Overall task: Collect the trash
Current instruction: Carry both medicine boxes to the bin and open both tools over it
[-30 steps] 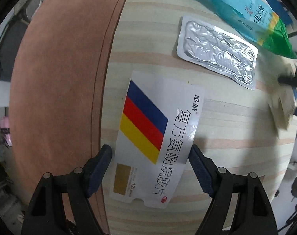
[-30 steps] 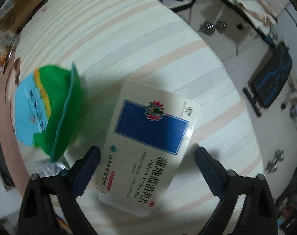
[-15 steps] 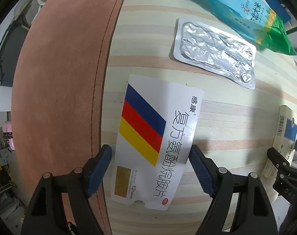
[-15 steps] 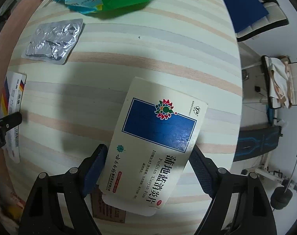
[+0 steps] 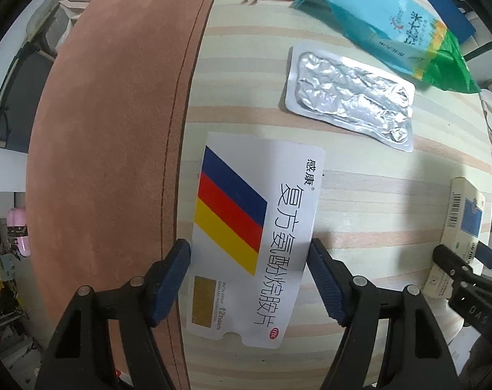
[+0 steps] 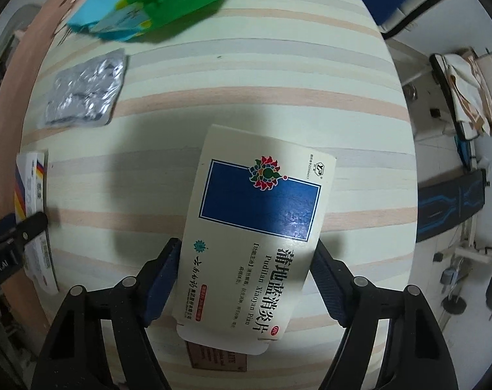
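A white medicine box point(image 5: 255, 227) with blue, red and yellow stripes sits between the pads of my left gripper point(image 5: 249, 253). The jaws are closing, and both pads touch its long edges. A cream medicine box point(image 6: 255, 237) with a blue panel is between the pads of my right gripper point(image 6: 247, 253). Those jaws are closing too and touch its sides. Both boxes hang just above the striped tablecloth point(image 5: 375, 195). The cream box point(image 5: 457, 227) and right gripper point(image 5: 463, 256) show at the right edge of the left wrist view.
A crumpled foil blister pack point(image 5: 349, 104) point(image 6: 83, 94) lies on the cloth. Beyond it is a blue and green bag point(image 5: 392, 32) point(image 6: 148, 0). A brown band point(image 5: 116, 162) borders the table on the left. A brown card point(image 6: 216, 357) lies under the cream box. Floor and chairs point(image 6: 457, 97) lie off to the right.
My right gripper swung across the table with the cream box and rolled, coming beside the left gripper. Both grippers' pads closed in on their boxes. The left rose slightly.
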`<state>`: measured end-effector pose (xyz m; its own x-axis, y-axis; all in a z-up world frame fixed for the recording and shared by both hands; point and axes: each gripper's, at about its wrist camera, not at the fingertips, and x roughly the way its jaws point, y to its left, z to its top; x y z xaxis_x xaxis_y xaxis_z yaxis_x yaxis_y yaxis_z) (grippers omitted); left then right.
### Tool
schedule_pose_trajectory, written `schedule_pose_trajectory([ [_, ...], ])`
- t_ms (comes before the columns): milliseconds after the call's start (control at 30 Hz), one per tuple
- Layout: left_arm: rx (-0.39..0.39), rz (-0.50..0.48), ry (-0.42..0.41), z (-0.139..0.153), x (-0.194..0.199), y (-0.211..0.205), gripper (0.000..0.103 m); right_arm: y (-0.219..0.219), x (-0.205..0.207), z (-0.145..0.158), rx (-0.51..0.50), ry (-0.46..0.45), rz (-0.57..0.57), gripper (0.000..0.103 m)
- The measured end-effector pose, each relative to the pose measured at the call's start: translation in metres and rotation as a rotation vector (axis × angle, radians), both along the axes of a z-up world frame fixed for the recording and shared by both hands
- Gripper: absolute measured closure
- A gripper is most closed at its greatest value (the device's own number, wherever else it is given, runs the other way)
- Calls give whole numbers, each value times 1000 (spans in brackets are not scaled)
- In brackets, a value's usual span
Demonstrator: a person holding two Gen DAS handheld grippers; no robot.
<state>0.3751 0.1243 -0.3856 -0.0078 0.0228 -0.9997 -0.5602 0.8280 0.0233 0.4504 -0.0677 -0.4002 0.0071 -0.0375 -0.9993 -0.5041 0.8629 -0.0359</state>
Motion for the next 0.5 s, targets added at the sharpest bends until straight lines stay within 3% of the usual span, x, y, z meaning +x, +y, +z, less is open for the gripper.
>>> schedule_pose_trajectory([
  [133, 26, -5, -33, 16, -2, -5, 32, 15, -16, 11, 47, -24, 25, 25],
  [500, 111, 20, -182, 88, -37, -28, 32, 19, -35, 78, 173, -173, 79, 25],
])
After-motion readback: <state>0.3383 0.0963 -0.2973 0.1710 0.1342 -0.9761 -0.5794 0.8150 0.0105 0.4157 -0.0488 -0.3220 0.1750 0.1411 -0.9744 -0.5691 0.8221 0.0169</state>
